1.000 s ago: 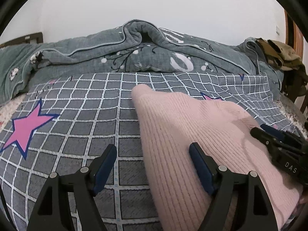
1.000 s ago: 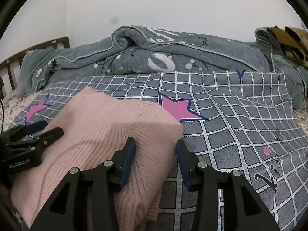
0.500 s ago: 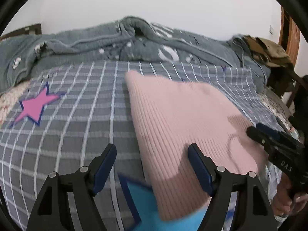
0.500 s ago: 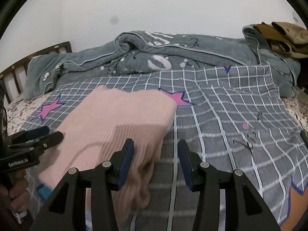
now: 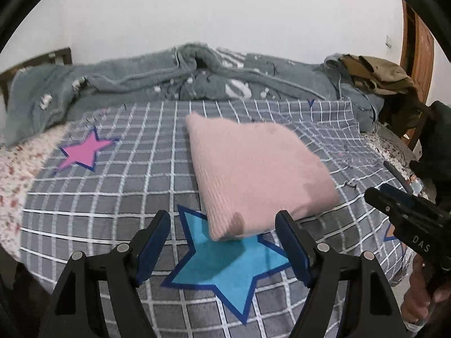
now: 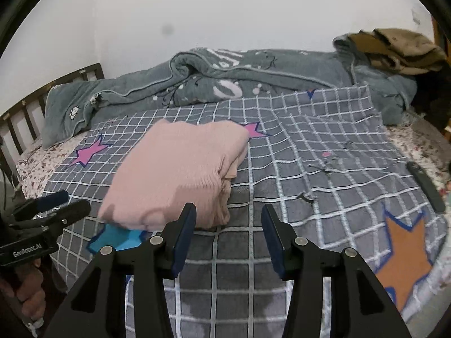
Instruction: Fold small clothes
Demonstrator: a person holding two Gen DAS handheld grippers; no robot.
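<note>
A pink knit sweater (image 5: 253,174) lies folded into a thick rectangle on the grey checked blanket (image 5: 112,197). In the right wrist view the sweater (image 6: 180,174) shows its stacked layers on its right side. My left gripper (image 5: 222,222) hovers open just short of the sweater's near corner, with nothing between its fingers. My right gripper (image 6: 229,214) is open too, above the blanket beside the sweater's near right corner, and touches nothing. Each gripper also shows at the edge of the other's view: the right gripper (image 5: 394,197) and the left gripper (image 6: 48,205).
A bunched grey quilt (image 6: 225,84) runs along the back of the bed. Brown clothes (image 6: 394,48) are piled at the back right. A black remote (image 6: 425,186) lies near the right edge. A wooden headboard (image 6: 17,118) stands at the left.
Both grippers have drawn back and up from the sweater, which now lies ahead of them. A blue star on the blanket has come into view. The right jaws stand a little wider.
</note>
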